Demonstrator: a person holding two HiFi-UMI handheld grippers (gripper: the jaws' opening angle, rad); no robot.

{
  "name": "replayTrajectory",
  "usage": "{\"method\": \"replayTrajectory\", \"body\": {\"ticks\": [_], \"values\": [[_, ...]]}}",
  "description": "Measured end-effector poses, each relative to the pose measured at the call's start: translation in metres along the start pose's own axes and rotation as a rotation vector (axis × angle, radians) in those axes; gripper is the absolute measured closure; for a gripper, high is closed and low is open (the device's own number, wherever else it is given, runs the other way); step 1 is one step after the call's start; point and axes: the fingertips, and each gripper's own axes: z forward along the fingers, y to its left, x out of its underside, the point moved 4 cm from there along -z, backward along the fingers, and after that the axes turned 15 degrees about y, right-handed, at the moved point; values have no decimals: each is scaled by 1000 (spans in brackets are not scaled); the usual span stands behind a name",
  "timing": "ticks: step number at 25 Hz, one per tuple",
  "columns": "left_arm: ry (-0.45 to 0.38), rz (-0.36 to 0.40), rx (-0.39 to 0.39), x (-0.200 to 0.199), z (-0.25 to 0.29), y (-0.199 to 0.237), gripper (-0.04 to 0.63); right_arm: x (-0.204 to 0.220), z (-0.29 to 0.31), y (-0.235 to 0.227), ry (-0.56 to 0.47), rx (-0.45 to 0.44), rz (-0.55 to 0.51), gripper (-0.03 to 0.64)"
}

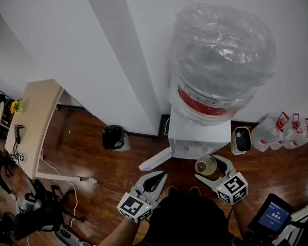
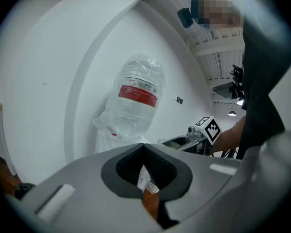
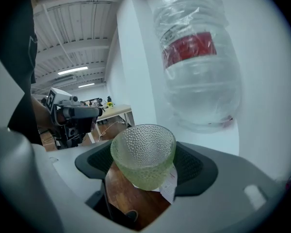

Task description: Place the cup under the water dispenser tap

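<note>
The white water dispenser [image 1: 199, 135] stands against the wall and carries a large plastic-wrapped bottle [image 1: 220, 55] with a red label. My right gripper [image 1: 207, 168] is shut on a dimpled clear glass cup [image 1: 206, 165], held upright just in front of the dispenser's lower front. In the right gripper view the cup [image 3: 143, 154] sits between the dark pads [image 3: 194, 166], with the bottle [image 3: 199, 67] above and beyond it. My left gripper [image 1: 161, 175] hangs to the cup's left, its tips together and nothing between them. In the left gripper view the bottle [image 2: 136, 98] lies ahead. I cannot make out the tap.
A light wooden table [image 1: 33, 117] stands at the left, and a black bin [image 1: 114, 136] sits by the wall. Several water jugs [image 1: 282, 129] and a small white device [image 1: 241, 140] stand right of the dispenser. A white panel [image 1: 155, 160] juts from its base, and a screen [image 1: 272, 214] is at lower right.
</note>
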Motion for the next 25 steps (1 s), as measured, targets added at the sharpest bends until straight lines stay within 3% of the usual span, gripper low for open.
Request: {"method": "replayTrajectory", "body": {"ticks": [5, 10, 15, 25], "values": [[81, -59, 4, 25, 13, 13, 595, 41, 46, -9, 60, -11, 16, 235], [93, -22, 10, 48, 38, 12, 595, 87, 86, -23, 116, -46, -44, 235], [121, -28, -7, 79, 63, 18, 595, 138, 125, -48, 155, -45, -9, 235], [149, 13, -41, 115, 93, 48, 595, 231, 203, -125, 220, 74, 117, 236]]}}
